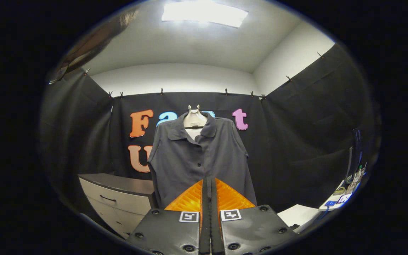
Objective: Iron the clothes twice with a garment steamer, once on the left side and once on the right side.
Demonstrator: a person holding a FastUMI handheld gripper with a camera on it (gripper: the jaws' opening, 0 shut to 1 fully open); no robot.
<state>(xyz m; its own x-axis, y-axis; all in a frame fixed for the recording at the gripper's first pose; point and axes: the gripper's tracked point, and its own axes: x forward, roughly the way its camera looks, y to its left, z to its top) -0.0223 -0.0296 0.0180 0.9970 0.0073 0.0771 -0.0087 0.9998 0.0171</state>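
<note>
Nearest, gripper (209,184) with fingers pressed together, only a thin slit between them, holding nothing. Straight ahead at twelve o'clock, just beyond the fingertips in line of sight though apart from them, dark button-front shirt (200,159) hanging upright on a pale bust form (194,119), long axis vertical, button placket running almost in line with the slit between the fingers. Off at about ten o'clock and lower, grey drawer cabinet (119,198) beside the shirt's hem. Off at about three to four o'clock, edge of a white table (298,214) with small items too tiny to name. No garment steamer made out among them. Probably first step pending: locating and gripping the steamer before any pass on the shirt's left or right half.
</note>
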